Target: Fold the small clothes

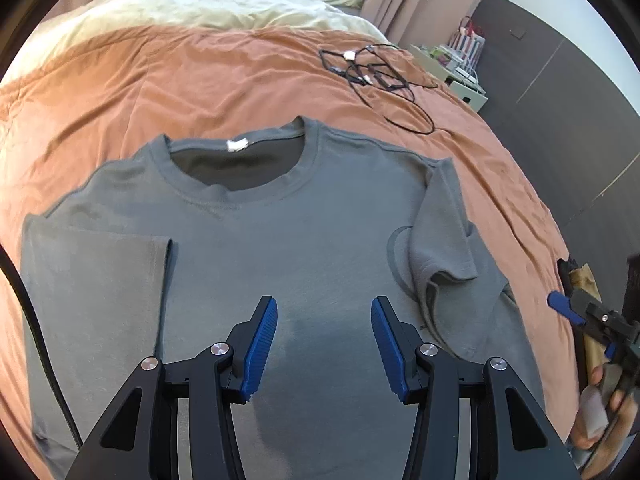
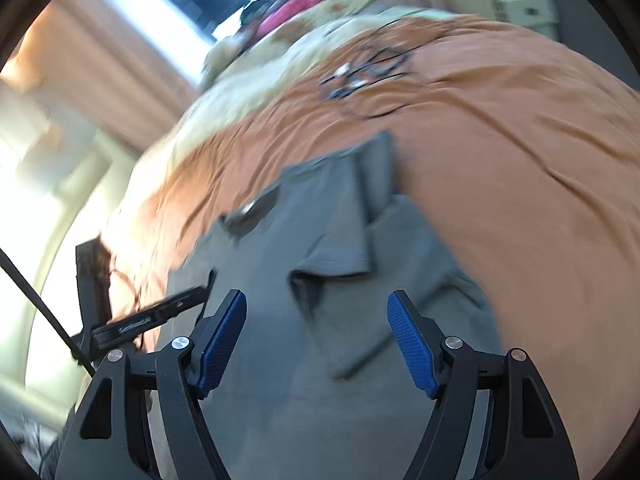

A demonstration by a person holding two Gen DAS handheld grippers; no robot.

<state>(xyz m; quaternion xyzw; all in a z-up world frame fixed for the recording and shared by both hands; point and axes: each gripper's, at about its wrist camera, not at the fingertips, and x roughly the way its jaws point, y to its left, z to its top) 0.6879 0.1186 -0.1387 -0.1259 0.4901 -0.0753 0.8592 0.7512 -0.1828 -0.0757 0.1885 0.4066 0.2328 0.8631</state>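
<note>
1. T-shirt point(image 1: 288, 240), grey with a round ribbed collar, lies flat and face up on the orange bedspread point(image 1: 200, 80); both grippers hang above its lower half.
2. Left gripper point(image 1: 324, 344) stands about half open, its blue ribbed pads apart with only the shirt's flat cloth showing in the gap below; nothing is pinched between them and they do not press on the fabric.
3. Right gripper point(image 2: 316, 340) stands wider, jaws spread with empty space between the blue pads; it hovers over the shirt's right side and grips nothing. Its view is smeared by motion blur.
4. In the left wrist view the right gripper shows at the far right edge, held in a person's hand point(image 1: 604, 408), beyond the shirt's edge.
5. Right sleeve point(image 1: 444, 232) is folded inward over the chest, somewhat rumpled near its cuff.
6. Left sleeve point(image 1: 100, 280) is also folded in, lying as a smooth flat panel down the shirt's left side.
7. White neck label point(image 1: 237, 145) shows inside the collar.
8. Farther up the bedspread, well apart from the shirt, lies a tangle of black cables point(image 1: 372, 72).
9. Beyond that sits a pale cream quilt point(image 1: 180, 8).
</note>
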